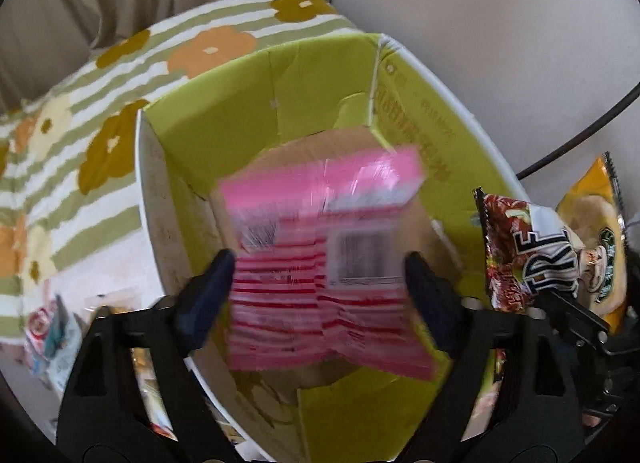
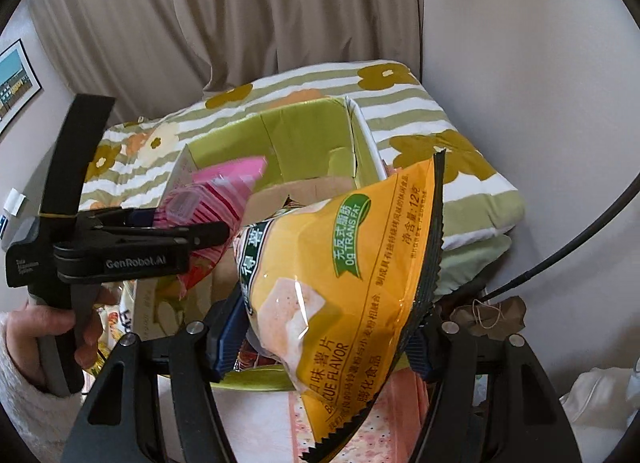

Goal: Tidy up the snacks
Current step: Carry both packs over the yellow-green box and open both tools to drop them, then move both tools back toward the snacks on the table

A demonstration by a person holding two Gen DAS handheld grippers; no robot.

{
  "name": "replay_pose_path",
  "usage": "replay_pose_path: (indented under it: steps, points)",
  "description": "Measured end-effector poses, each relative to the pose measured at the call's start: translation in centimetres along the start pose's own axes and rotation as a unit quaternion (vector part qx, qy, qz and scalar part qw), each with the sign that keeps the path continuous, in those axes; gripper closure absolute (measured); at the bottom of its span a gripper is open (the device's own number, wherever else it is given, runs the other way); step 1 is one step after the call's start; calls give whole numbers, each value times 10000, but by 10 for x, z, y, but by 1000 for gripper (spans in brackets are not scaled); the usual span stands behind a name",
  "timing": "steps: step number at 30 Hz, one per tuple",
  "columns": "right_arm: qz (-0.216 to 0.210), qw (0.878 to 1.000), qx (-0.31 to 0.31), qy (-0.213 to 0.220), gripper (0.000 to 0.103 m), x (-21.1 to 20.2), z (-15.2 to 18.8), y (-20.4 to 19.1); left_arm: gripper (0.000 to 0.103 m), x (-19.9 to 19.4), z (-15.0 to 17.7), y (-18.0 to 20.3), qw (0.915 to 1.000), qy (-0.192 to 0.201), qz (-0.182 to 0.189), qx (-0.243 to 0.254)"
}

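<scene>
A pink striped snack packet (image 1: pixel 320 263), blurred, hangs over the open green carton (image 1: pixel 224 115) between the fingers of my left gripper (image 1: pixel 320 279). The jaws stand wide and the pads sit beside the packet's edges without pinching it. From the right wrist view the left gripper (image 2: pixel 188 223) shows side-on over the carton (image 2: pixel 304 131) with the pink packet (image 2: pixel 224 191) at its tips. My right gripper (image 2: pixel 324 339) is shut on a yellow chip bag (image 2: pixel 352 263), with a dark red packet (image 1: pixel 508 255) pressed behind it, just right of the carton.
The carton rests on green-striped floral bedding (image 1: pixel 80 143). Several loose snack packets (image 1: pixel 52 335) lie at the lower left. Behind are a beige curtain (image 2: pixel 240 23) and a pale wall with a black cable (image 2: pixel 560 255). A hand (image 2: pixel 40 323) grips the left tool.
</scene>
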State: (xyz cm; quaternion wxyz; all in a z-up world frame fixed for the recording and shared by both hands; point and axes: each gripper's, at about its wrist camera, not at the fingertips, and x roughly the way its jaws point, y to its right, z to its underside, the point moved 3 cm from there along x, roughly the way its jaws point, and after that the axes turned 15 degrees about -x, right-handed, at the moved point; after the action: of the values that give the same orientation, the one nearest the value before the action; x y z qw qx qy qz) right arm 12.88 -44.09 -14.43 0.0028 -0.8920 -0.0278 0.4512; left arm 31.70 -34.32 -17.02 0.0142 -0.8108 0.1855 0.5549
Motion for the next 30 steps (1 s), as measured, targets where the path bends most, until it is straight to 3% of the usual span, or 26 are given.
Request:
replay_pose_path:
  steps: [1, 16, 17, 18, 19, 30]
  points:
    - [-41, 10000, 2, -48, 41, 2, 0, 1, 1, -2, 0, 1, 10000, 72, -13, 8]
    - [-580, 9982, -173, -30, 38, 10, -4, -7, 1, -67, 35, -67, 9954, 507, 26, -809]
    - [-637, 9979, -147, 7, 30, 12, -5, -8, 1, -69, 37, -69, 9952, 535, 14, -822]
    - [-717, 9973, -106, 75, 8, 13, -6, -8, 1, -72, 39, -72, 9948, 561, -29, -847]
    - [-776, 9969, -60, 111, 0, 15, -7, -8, 1, -73, 40, -74, 9945, 572, -51, -871]
    - [-686, 9969, -234, 307, 0, -8, 4, -11, 1, -99, 82, -96, 9879, 751, -14, -1354]
